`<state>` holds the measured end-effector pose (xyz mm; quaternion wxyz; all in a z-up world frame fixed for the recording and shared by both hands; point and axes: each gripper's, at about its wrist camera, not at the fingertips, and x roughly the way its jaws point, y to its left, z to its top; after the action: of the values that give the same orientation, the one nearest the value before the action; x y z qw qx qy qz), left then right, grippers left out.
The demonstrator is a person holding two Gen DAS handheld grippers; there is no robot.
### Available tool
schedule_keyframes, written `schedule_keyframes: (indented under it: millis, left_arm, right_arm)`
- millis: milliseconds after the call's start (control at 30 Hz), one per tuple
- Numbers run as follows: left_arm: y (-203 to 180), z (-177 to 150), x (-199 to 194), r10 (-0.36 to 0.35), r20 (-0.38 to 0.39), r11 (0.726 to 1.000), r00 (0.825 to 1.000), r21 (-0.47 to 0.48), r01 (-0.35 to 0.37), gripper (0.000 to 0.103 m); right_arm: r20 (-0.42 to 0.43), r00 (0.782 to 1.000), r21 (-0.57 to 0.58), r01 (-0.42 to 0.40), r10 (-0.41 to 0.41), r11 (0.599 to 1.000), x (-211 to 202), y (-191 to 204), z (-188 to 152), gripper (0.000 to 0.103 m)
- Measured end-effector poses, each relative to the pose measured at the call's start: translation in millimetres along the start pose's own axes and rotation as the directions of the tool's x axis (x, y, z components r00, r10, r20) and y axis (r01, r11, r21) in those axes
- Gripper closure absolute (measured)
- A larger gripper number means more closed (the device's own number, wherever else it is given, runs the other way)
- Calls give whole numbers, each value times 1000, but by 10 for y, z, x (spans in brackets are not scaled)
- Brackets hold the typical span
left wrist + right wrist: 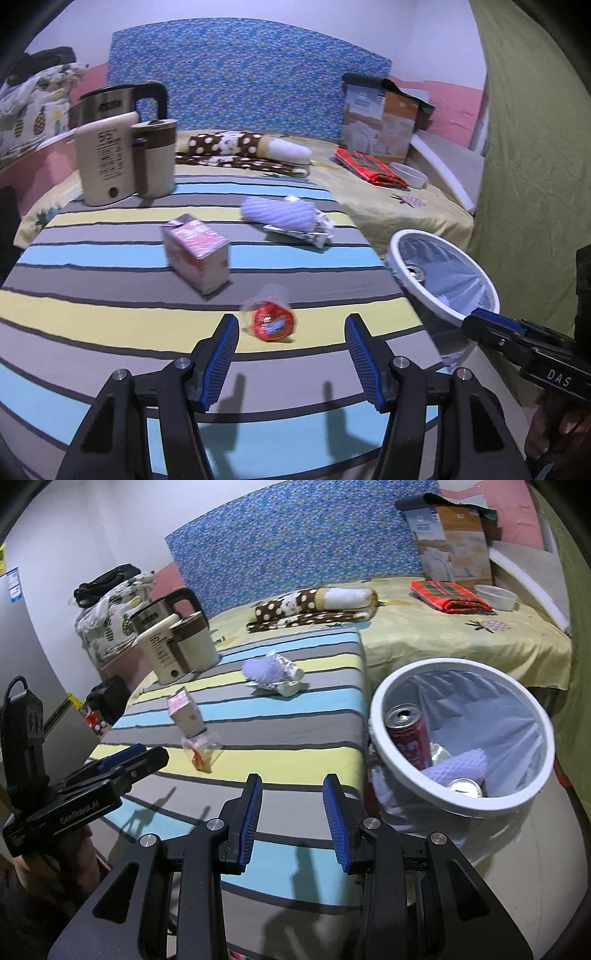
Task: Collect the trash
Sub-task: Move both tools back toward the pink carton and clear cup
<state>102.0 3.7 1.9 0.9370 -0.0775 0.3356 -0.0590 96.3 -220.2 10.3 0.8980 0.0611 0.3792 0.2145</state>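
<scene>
Left gripper [290, 349] hangs w/ jaws spread wide, nothing between them. Just ahead on the striped cover [92, 302], a clear plastic cup [271, 317] lies on its side, red wrapper inside, blurred. Right gripper [291, 805] is half open, empty. Beyond, a pink carton [195, 254], lettering unreadable. White bin [461, 805] holds 2 cans, partly hidden.

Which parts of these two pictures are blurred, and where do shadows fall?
Left wrist view: the plastic cup and pink carton are smeared by motion blur. Right wrist view: the bin is sharp; finger shadows fall on the striped cloth.
</scene>
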Motion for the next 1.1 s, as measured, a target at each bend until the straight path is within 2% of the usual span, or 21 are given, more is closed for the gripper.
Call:
schedule_keyframes:
  millis: [500, 1100]
  left_arm:
    - [448, -14, -9, 84, 1, 994, 996, -68, -84, 49]
    - [878, -14, 25, 106, 0, 985, 994, -137, -105, 49]
  right_arm:
    - [-60, 996, -62, -74, 70, 995, 281, 361, 24, 66]
    - [-148, 984, -125, -115, 97, 985, 837, 750, 118, 66]
